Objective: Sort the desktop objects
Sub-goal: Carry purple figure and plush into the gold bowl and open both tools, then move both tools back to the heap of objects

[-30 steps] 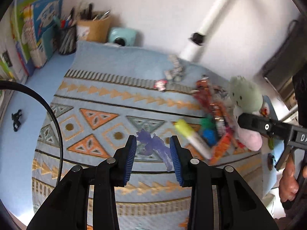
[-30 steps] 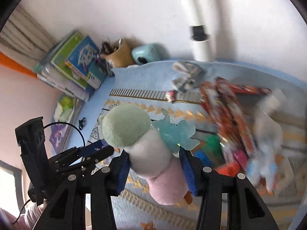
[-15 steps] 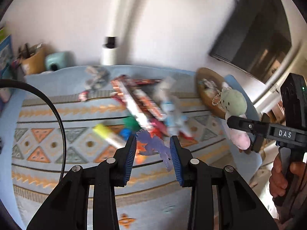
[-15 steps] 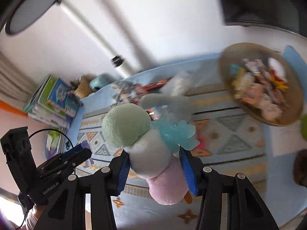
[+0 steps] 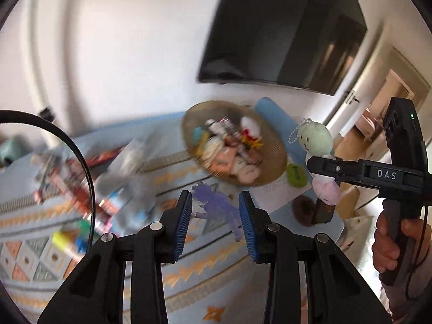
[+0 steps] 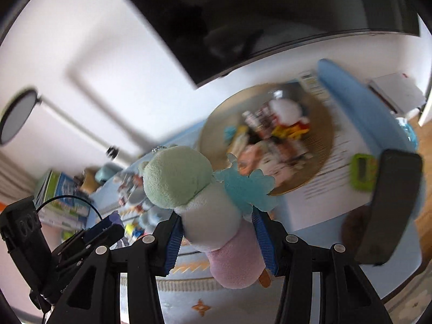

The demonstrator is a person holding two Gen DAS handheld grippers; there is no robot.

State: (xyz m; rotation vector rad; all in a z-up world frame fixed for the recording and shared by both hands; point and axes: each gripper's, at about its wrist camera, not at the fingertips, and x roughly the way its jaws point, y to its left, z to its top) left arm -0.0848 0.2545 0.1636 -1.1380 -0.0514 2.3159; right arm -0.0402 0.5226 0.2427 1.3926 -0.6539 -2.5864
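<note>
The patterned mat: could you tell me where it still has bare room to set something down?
The patterned mat is bare along its near edge, below the left gripper, and between the toy pile and the round tray. The tray is crowded, and so is the pile at the left.

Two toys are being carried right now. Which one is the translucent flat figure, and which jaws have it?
The purple figure, thin and see-through, in the left gripper jaws. The right gripper instead holds a fat plush toy with a green head.
</note>
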